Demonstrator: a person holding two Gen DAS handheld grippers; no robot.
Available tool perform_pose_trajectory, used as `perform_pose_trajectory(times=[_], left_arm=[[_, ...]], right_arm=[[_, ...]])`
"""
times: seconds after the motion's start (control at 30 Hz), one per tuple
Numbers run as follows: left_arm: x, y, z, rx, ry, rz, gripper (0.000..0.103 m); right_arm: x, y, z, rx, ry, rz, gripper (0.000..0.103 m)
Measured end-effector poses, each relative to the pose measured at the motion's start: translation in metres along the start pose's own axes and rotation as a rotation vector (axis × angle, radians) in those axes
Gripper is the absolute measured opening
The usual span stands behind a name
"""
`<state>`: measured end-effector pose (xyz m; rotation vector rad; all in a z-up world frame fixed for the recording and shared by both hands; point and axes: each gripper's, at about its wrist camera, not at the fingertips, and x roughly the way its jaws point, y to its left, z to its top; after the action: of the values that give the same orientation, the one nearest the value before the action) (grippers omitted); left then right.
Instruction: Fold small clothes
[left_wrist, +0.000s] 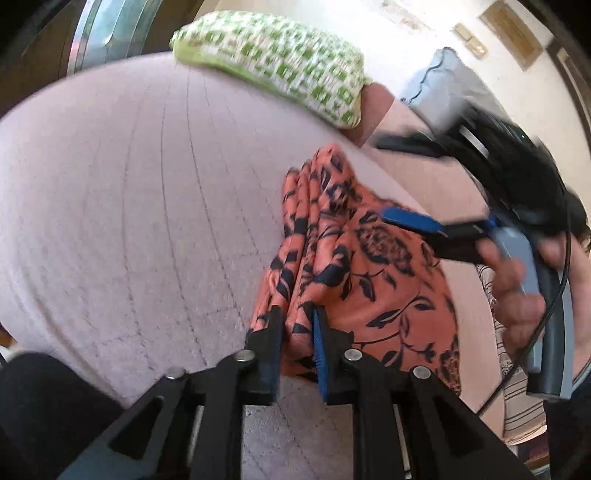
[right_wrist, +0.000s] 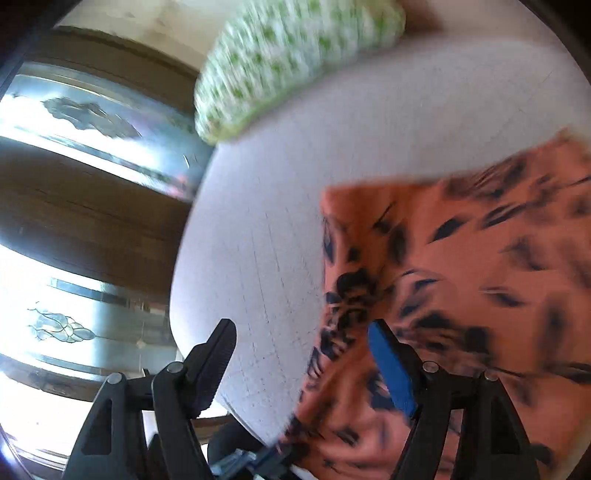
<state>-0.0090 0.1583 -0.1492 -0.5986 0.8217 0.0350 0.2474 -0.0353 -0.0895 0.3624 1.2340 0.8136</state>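
An orange garment with a dark floral print (left_wrist: 354, 258) lies bunched on the pale lilac bed sheet (left_wrist: 129, 203). My left gripper (left_wrist: 298, 314) is shut on a gathered fold of its near edge. My right gripper (left_wrist: 413, 221) shows in the left wrist view over the garment's far side, held by a hand. In the right wrist view the right gripper (right_wrist: 303, 332) is open; its blue-padded finger (right_wrist: 391, 365) is in front of the garment (right_wrist: 461, 277) and the other finger is over bare sheet (right_wrist: 277, 221). This view is motion-blurred.
A green-and-white patterned pillow (left_wrist: 273, 62) lies at the far edge of the bed and also shows in the right wrist view (right_wrist: 291, 59). A wooden door with glass panels (right_wrist: 85, 192) stands beyond the bed. A grey cloth (left_wrist: 447, 88) is at the right.
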Motion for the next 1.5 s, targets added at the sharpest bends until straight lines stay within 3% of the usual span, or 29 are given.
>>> perform_pose_trajectory(times=[0.1,0.17,0.3,0.37,0.43,0.5,0.57,0.67,0.73,0.8,0.87,0.9,0.97,1.03,1.07,1.13,1.2,1.23,1.27,1.33,1.37,1.4,1.43,1.5], left_arm=[[-0.024,-0.011,0.014,0.057,-0.082,0.0,0.017],[-0.02,-0.029,0.03,0.12,-0.099,-0.026,0.017],[-0.001,-0.071,0.051,0.295,-0.072,-0.096,0.017],[0.02,-0.086,0.062,0.321,-0.025,-0.098,0.02],[0.056,-0.091,0.067,0.368,0.058,-0.029,0.021],[0.106,-0.072,0.063,0.383,0.176,0.182,0.022],[0.112,-0.063,0.066,0.371,0.154,0.168,0.023],[0.089,-0.086,0.067,0.423,0.098,0.213,0.026],[0.07,-0.104,0.068,0.463,0.045,0.197,0.027],[0.062,-0.119,0.069,0.484,0.013,0.149,0.037],[0.062,-0.134,0.068,0.509,0.009,0.074,0.047],[0.066,-0.141,0.065,0.528,0.018,0.051,0.048],[0.089,-0.144,0.059,0.553,0.069,0.091,0.048],[0.127,-0.126,0.062,0.487,0.172,0.171,0.05],[0.137,-0.113,0.062,0.43,0.2,0.152,0.05],[0.135,-0.112,0.061,0.436,0.169,0.142,0.05],[0.135,-0.117,0.059,0.477,0.159,0.167,0.05],[0.135,-0.116,0.059,0.472,0.16,0.16,0.05],[0.134,-0.113,0.06,0.453,0.161,0.14,0.05],[0.13,-0.111,0.059,0.446,0.156,0.114,0.05],[0.13,-0.112,0.059,0.456,0.155,0.114,0.05],[0.13,-0.113,0.057,0.469,0.157,0.119,0.05],[0.129,-0.115,0.056,0.482,0.153,0.133,0.05],[0.127,-0.113,0.059,0.454,0.154,0.121,0.05]], right_arm=[[-0.065,-0.026,-0.021,0.002,-0.091,0.005,0.078],[-0.092,-0.052,-0.031,0.054,-0.116,0.04,0.078],[-0.109,-0.082,-0.082,0.167,-0.125,0.227,0.078],[-0.091,-0.086,-0.094,0.177,-0.112,0.269,0.078],[-0.074,-0.096,-0.11,0.2,-0.101,0.294,0.078],[-0.049,-0.114,-0.122,0.262,-0.064,0.291,0.078],[-0.04,-0.119,-0.128,0.297,-0.067,0.3,0.078],[-0.072,-0.115,-0.128,0.239,-0.11,0.339,0.078],[-0.097,-0.123,-0.121,0.215,-0.176,0.307,0.078],[-0.113,-0.143,-0.109,0.248,-0.245,0.264,0.084],[-0.117,-0.169,-0.093,0.314,-0.272,0.236,0.086],[-0.114,-0.177,-0.086,0.336,-0.27,0.233,0.086],[-0.101,-0.191,-0.065,0.368,-0.24,0.24,0.086],[-0.085,-0.198,-0.044,0.37,-0.211,0.203,0.086],[-0.076,-0.201,-0.032,0.385,-0.218,0.173,0.086],[-0.063,-0.208,-0.017,0.418,-0.223,0.147,0.086],[-0.045,-0.203,-0.004,0.392,-0.162,0.175,0.059],[-0.043,-0.182,0.0,0.3,-0.129,0.094,0.051],[-0.05,-0.166,0.001,0.237,-0.148,0.052,0.039],[-0.068,-0.152,-0.002,0.202,-0.223,0.018,0.034],[-0.065,-0.154,-0.002,0.205,-0.23,-0.031,0.034],[-0.047,-0.169,-0.004,0.242,-0.165,-0.118,0.034],[-0.037,-0.178,-0.007,0.276,-0.136,-0.106,0.039],[-0.058,-0.177,-0.017,0.308,-0.2,-0.011,0.054]])
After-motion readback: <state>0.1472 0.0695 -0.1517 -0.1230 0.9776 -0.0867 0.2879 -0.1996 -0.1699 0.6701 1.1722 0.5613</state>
